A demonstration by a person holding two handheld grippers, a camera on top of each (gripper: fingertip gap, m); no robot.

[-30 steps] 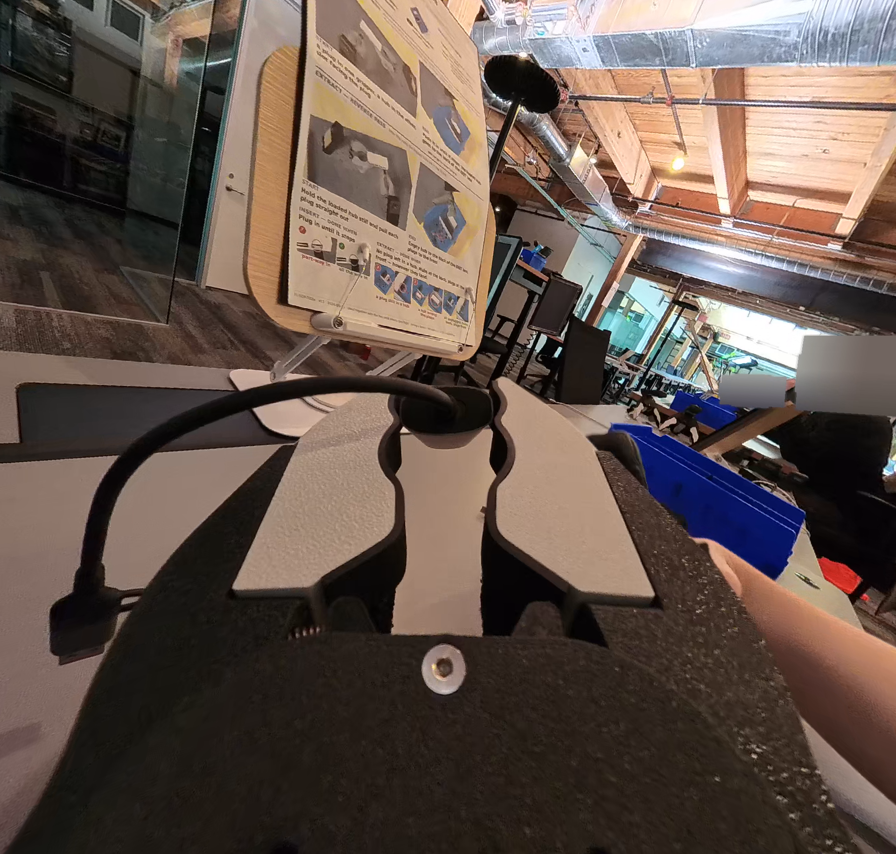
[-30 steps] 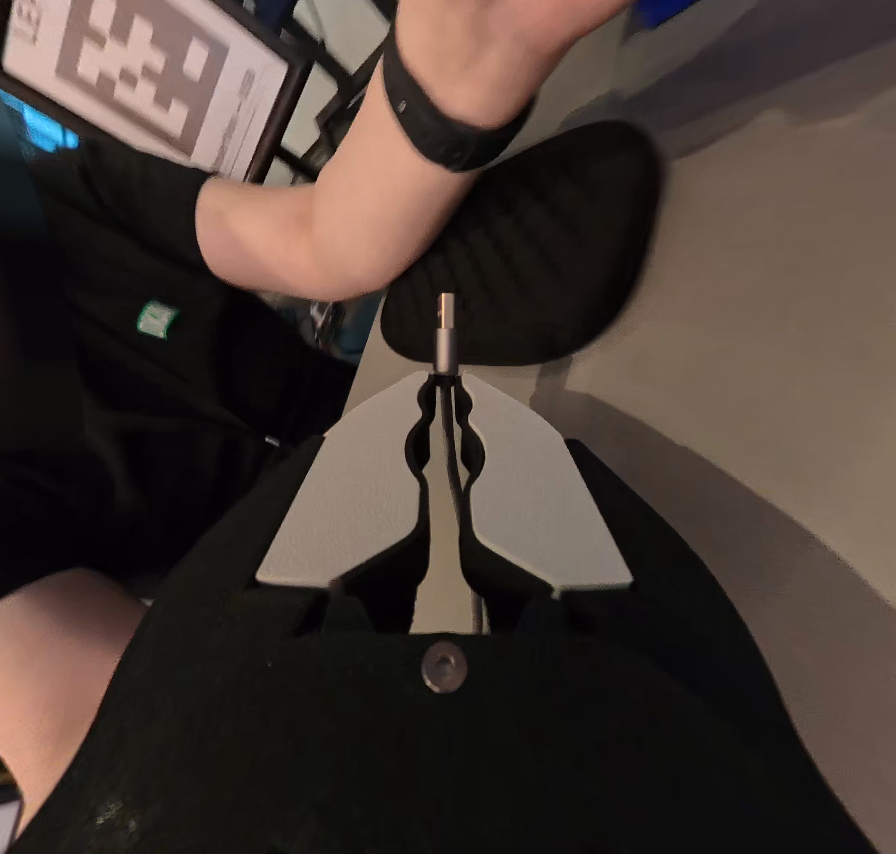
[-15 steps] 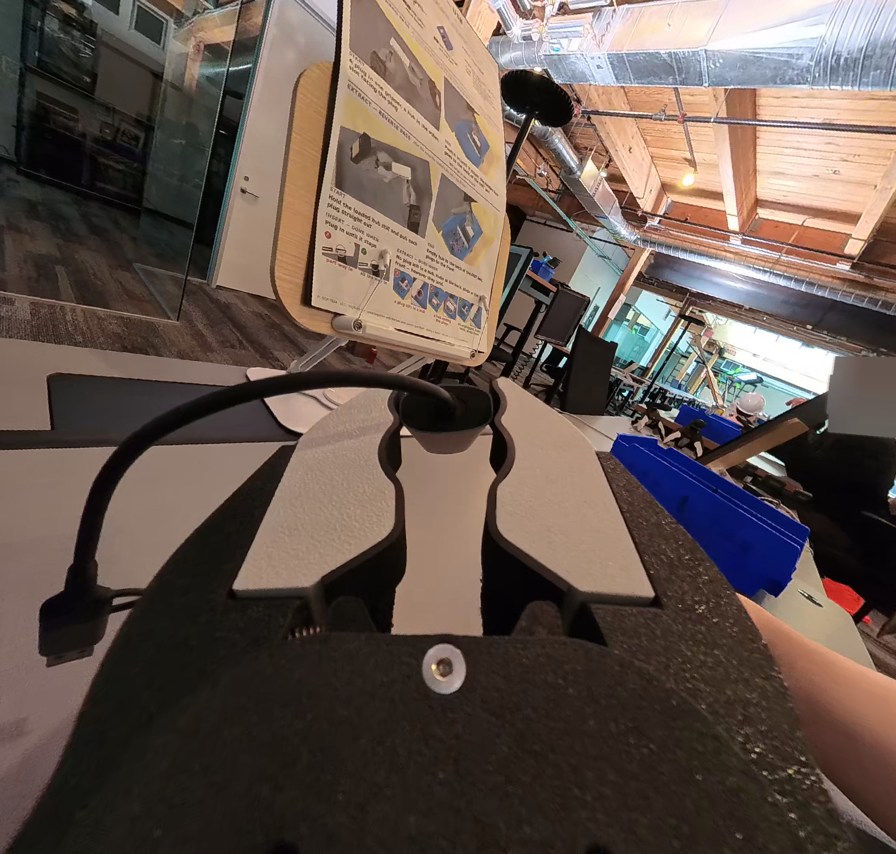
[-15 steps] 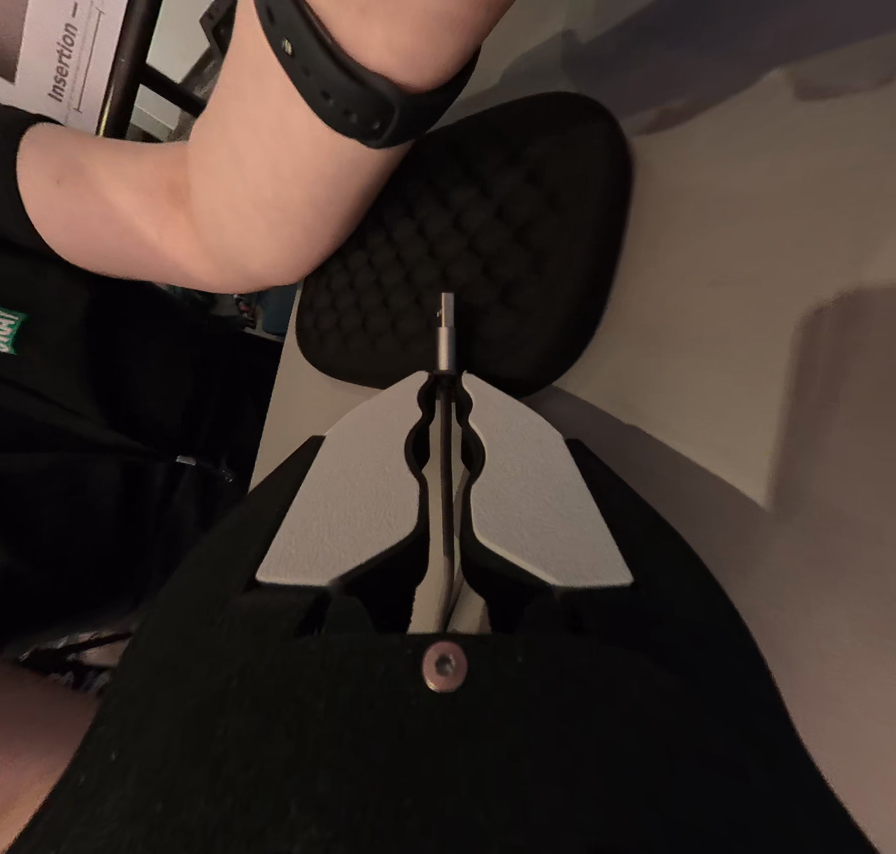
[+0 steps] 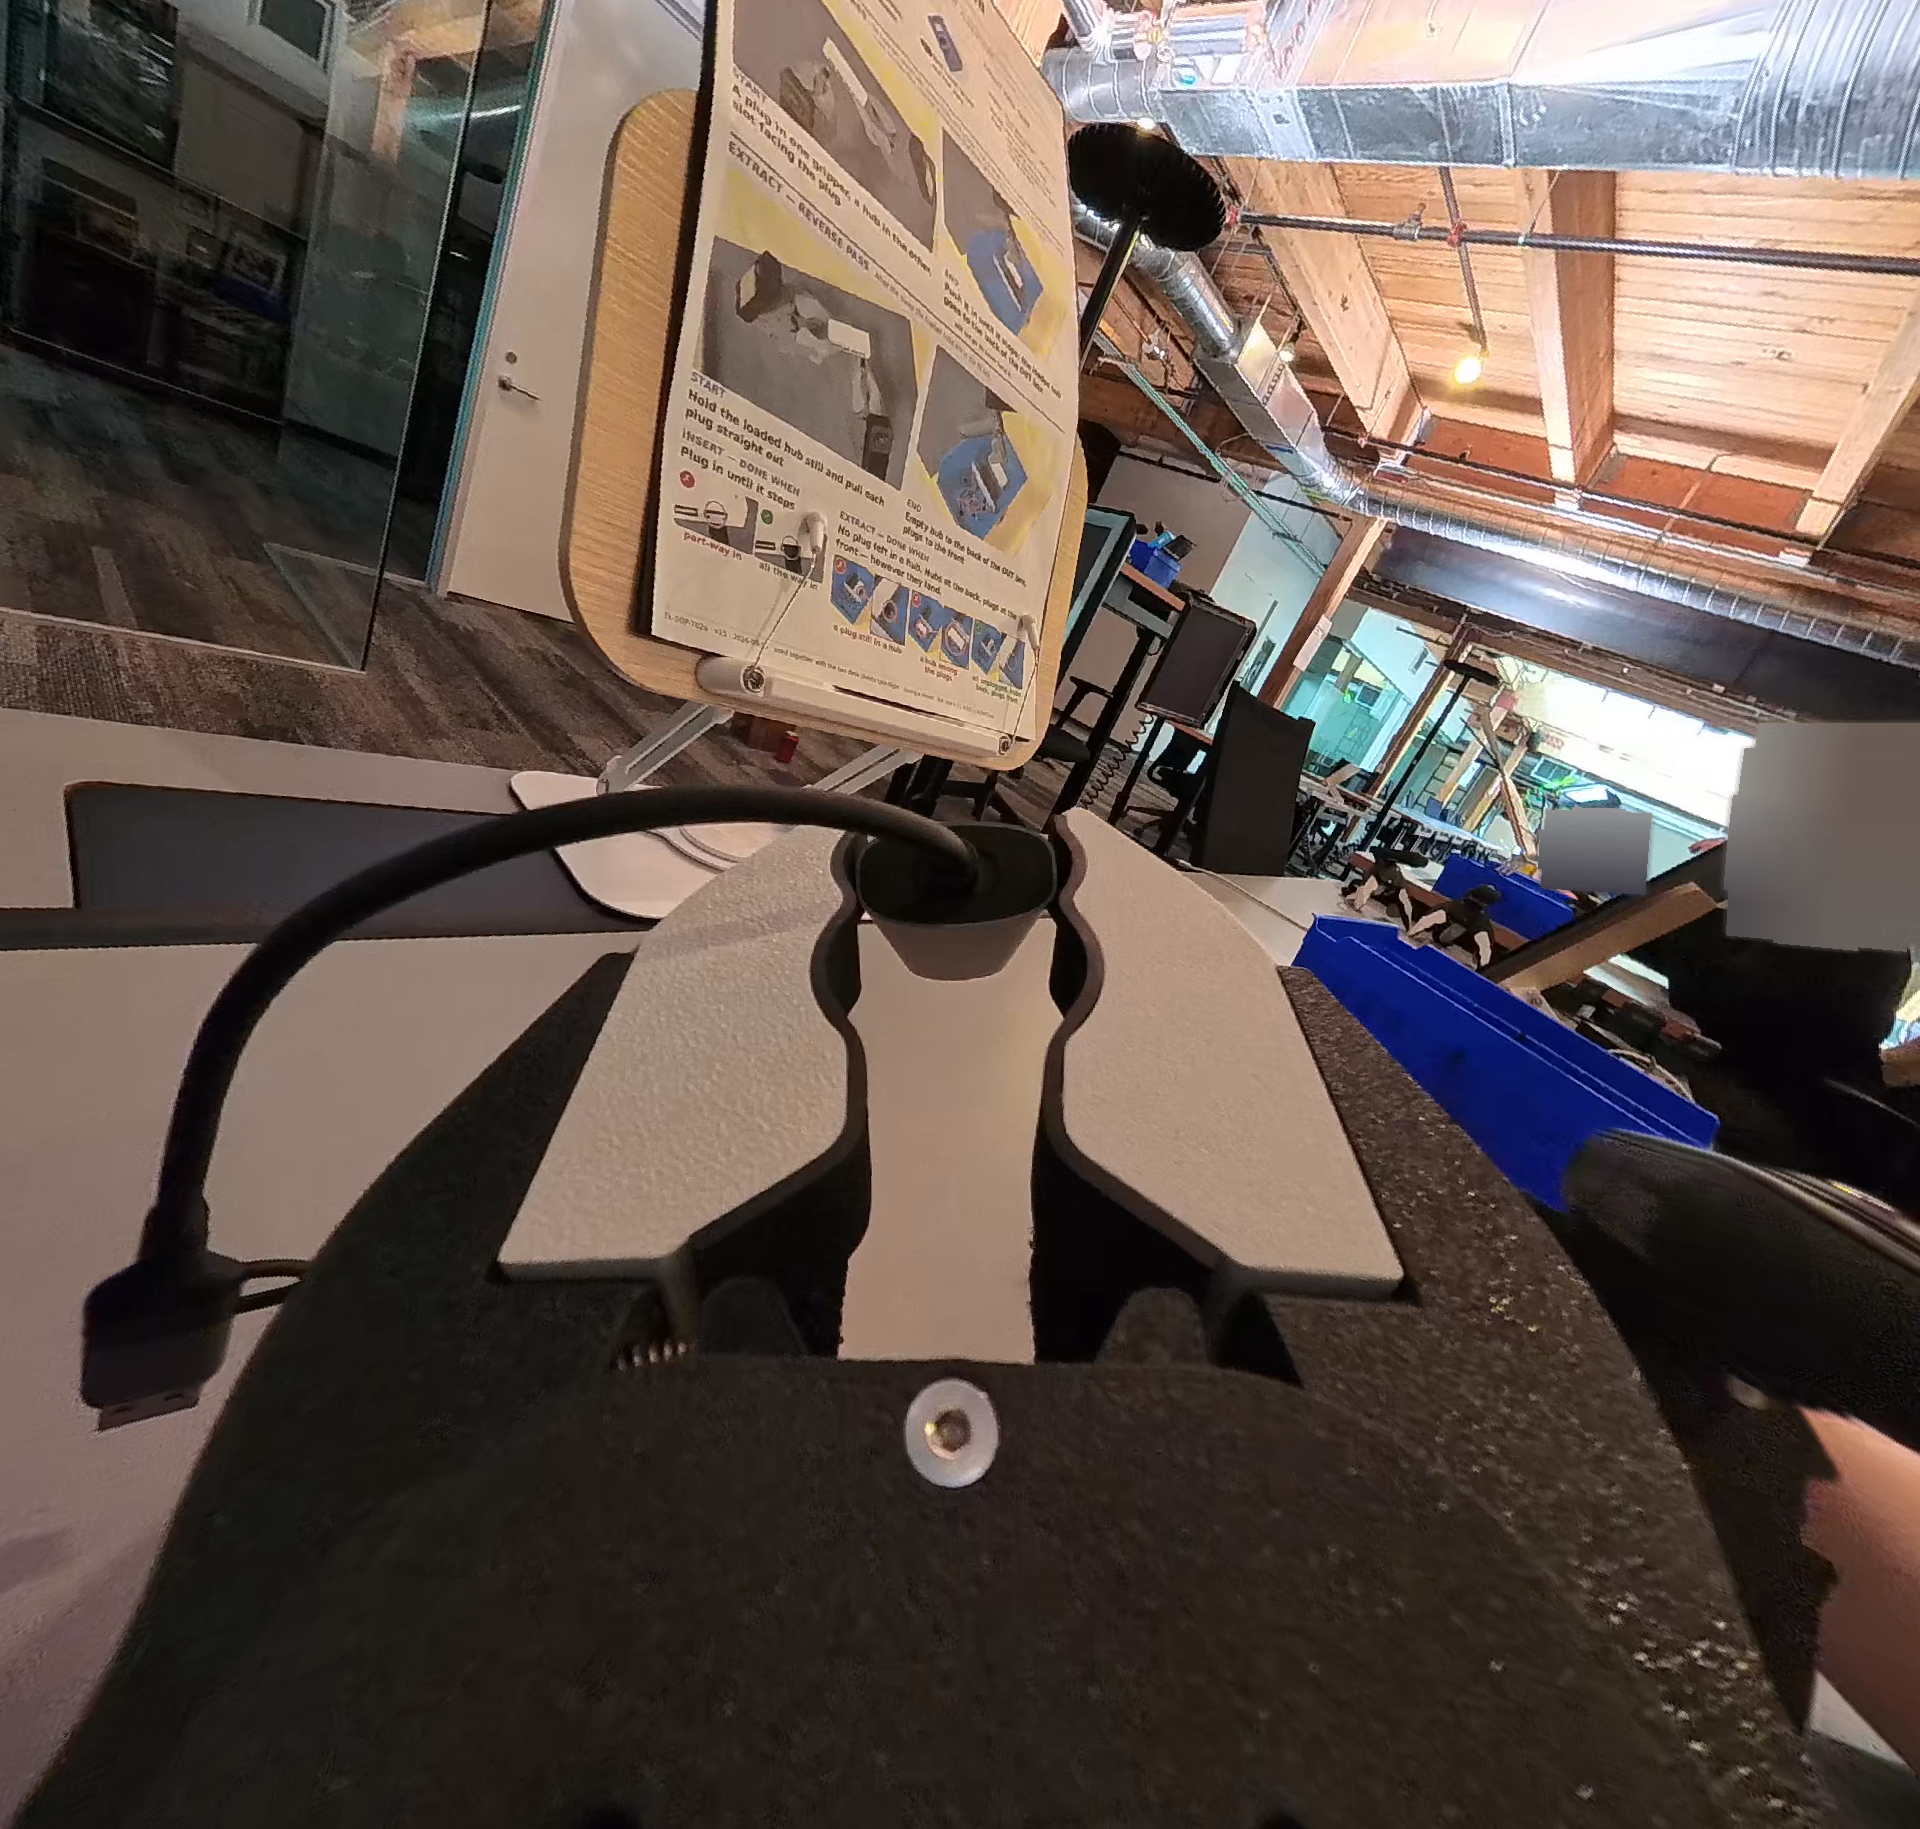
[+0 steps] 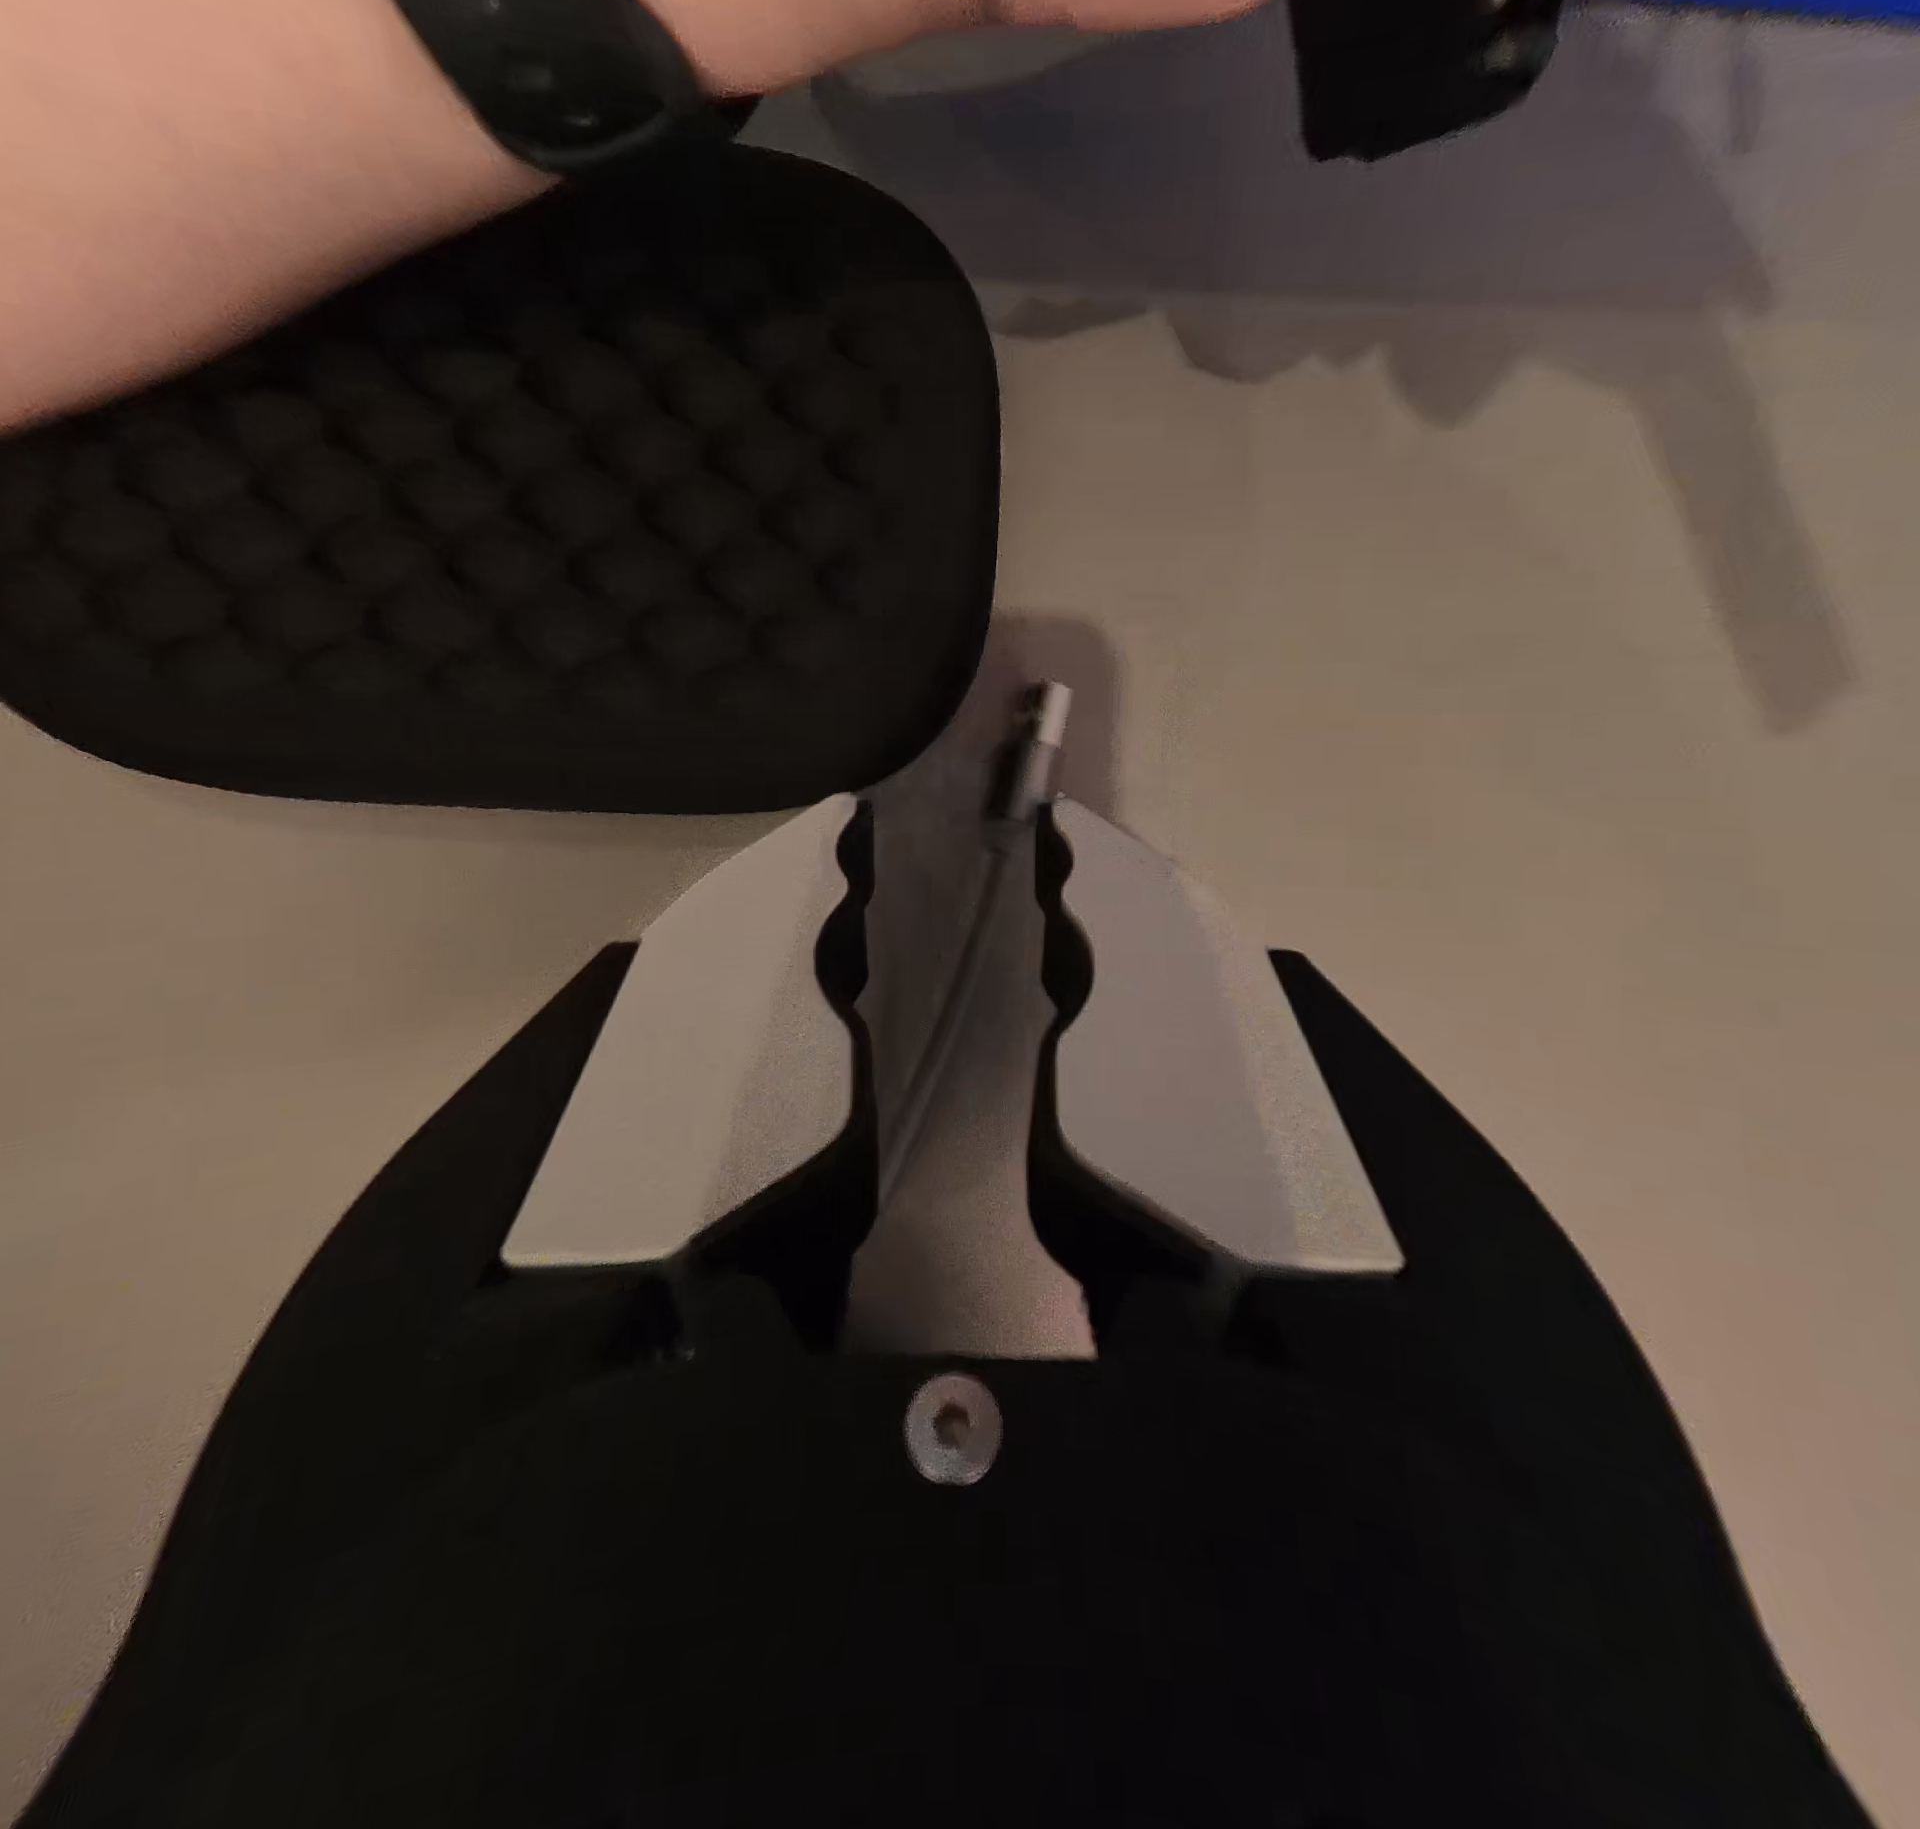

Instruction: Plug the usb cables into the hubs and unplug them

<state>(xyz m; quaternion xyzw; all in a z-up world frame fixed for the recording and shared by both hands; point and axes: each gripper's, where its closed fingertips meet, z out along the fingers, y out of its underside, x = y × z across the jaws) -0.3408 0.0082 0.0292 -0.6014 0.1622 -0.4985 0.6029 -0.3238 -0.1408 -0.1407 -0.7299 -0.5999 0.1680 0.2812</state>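
In my left tongs (image 5: 954, 880) I grip the hub (image 5: 956, 906) at the fingertips, clenched on its grey body; its short black cable (image 5: 343, 906) arcs off to the left and its plug (image 5: 145, 1348) dangles free above the pale counter (image 5: 343, 1031). That hanging weight could twist the hub in my grasp, since only its end sits between the tips, and then its ports would no longer face the plug coming in. Far right lies a blue bin (image 5: 1475, 1041). My right tongs (image 6: 954, 808) stand parted, released: the grey usb cable (image 6: 966, 990) lies loose between the fingers, its metal plug (image 6: 1034, 751) tilted right against one tip, just beside a black quilted pad (image 6: 499, 532). Unheld, I judge it could slide out or drop to the counter, or be caught crooked if I close now.
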